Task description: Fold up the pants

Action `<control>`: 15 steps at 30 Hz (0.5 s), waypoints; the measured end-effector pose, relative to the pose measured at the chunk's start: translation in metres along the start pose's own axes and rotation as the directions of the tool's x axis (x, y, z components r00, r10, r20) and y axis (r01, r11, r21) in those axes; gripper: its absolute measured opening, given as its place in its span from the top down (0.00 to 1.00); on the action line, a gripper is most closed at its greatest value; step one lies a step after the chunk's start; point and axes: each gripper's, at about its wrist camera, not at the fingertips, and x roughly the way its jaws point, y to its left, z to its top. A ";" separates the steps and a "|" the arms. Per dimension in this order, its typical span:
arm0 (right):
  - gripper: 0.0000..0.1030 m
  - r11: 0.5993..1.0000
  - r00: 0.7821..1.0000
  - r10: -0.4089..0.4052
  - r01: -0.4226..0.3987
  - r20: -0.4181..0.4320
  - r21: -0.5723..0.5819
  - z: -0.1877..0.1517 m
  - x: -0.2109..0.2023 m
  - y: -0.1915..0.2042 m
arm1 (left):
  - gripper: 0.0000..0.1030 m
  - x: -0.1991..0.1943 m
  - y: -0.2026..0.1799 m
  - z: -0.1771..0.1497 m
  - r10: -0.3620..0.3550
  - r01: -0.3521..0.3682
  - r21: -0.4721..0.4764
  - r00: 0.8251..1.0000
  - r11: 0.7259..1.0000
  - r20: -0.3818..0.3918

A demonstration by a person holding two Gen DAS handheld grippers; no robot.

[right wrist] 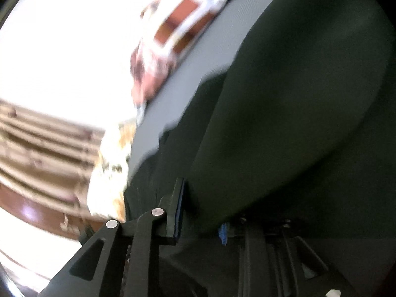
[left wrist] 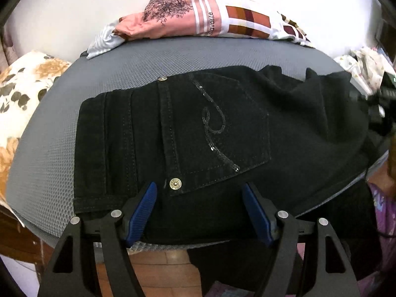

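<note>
Grey pad (left wrist: 49, 173) bears black pants (left wrist: 198, 128) — left gripper (left wrist: 200, 208) spread, right gripper (right wrist: 200, 212) clamping them.

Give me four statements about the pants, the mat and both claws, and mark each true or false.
1. The left claw is open over the black pants. True.
2. The pants lie on a red mat. False: the mat is grey.
3. The right claw is shut on a fold of the pants. True.
4. The sequined back pocket faces down, hidden. False: it faces up in the left wrist view.
</note>
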 end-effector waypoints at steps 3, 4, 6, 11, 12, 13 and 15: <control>0.77 0.998 0.992 -0.023 0.016 0.125 0.057 0.037 -0.030 -0.028 | 0.30 0.003 -0.001 0.001 0.015 -0.015 0.019 1.000 1.000 -0.005; 0.77 0.996 0.985 -0.033 0.020 0.167 0.082 0.051 -0.042 -0.039 | 0.30 0.003 0.000 0.001 0.014 -0.014 0.018 1.000 1.000 -0.009; 0.77 0.993 0.974 -0.074 0.051 0.216 0.109 0.080 -0.061 -0.059 | 0.29 0.004 0.002 0.002 0.011 -0.011 0.014 1.000 1.000 -0.015; 0.89 0.983 0.955 -0.134 0.096 0.263 0.153 0.136 -0.084 -0.084 | 0.28 0.005 0.001 0.004 0.024 -0.024 0.023 0.999 0.999 -0.022; 0.93 0.980 0.952 -0.154 0.113 0.264 0.165 0.144 -0.086 -0.086 | 0.28 0.005 0.002 0.004 0.025 -0.025 0.022 0.999 0.999 -0.022; 0.95 0.977 0.948 -0.170 0.127 0.268 0.171 0.151 -0.089 -0.086 | 0.28 0.006 0.002 0.004 0.026 -0.025 0.022 0.999 0.999 -0.023; 0.95 0.977 0.944 -0.180 0.139 0.275 0.159 0.154 -0.095 -0.081 | 0.27 0.006 0.001 0.005 0.029 -0.028 0.030 0.999 0.999 -0.022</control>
